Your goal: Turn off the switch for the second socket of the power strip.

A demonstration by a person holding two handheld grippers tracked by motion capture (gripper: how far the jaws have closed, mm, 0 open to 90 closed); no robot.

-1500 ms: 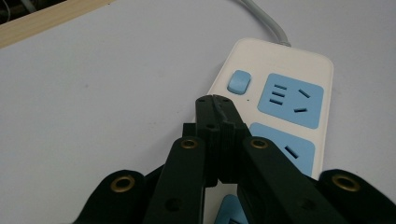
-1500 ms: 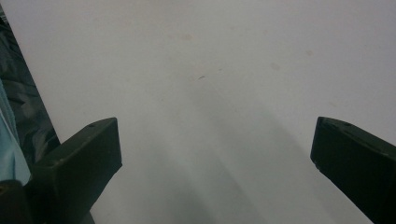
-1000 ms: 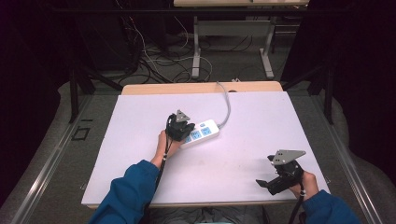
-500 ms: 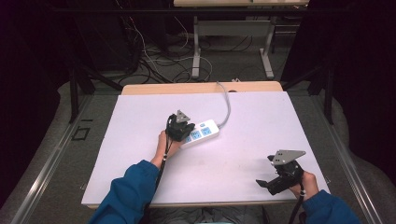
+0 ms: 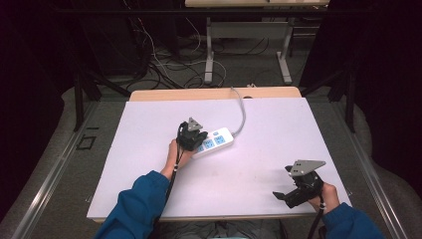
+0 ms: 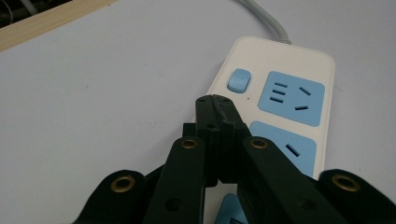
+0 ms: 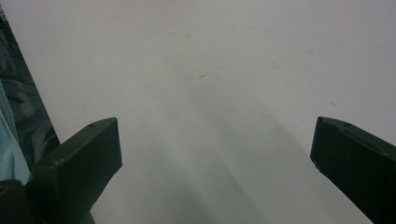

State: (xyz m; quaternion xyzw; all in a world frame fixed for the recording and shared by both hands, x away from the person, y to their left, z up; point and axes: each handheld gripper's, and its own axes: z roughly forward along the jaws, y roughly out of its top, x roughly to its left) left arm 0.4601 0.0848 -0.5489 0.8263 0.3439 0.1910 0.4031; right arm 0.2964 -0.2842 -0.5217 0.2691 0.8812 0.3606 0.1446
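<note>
Your left gripper (image 6: 215, 105), jaws pinched together on nothing, sits over the power strip (image 5: 215, 142) at center frame, tips just short of its blue switch (image 6: 238, 80). Looks like the switch-press step: next, nudge forward and down onto it. Right gripper (image 5: 288, 195), jaws wide and empty, idles at lower right.

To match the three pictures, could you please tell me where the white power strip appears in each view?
High view: the power strip lies mid-table, just right of the left tool.
Left gripper view: it fills the upper right, beyond the shut jaws, whose tips sit near its blue switch.
Right gripper view: bare white table between open jaws.
Shared landmark: the strip's grey cable.
</note>
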